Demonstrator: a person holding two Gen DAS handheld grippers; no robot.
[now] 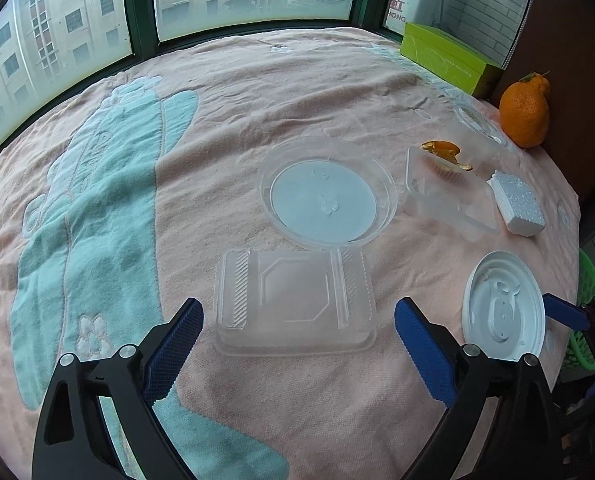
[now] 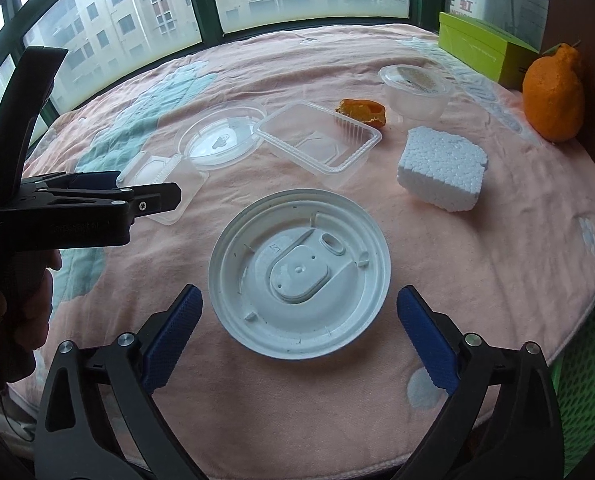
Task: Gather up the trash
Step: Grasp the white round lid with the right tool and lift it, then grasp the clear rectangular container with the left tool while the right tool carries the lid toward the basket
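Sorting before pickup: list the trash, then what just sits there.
Trash:
white round lid
clear square container
clear round lid
clear rectangular tray
orange peel
foam block
clear lidded cup

Just there:
whole orange
green box
pink blanket

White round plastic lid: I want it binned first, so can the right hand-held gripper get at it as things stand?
Probably yes: the white round plastic lid lies flat, uncovered, directly ahead of the open right hand-held gripper, nothing between.
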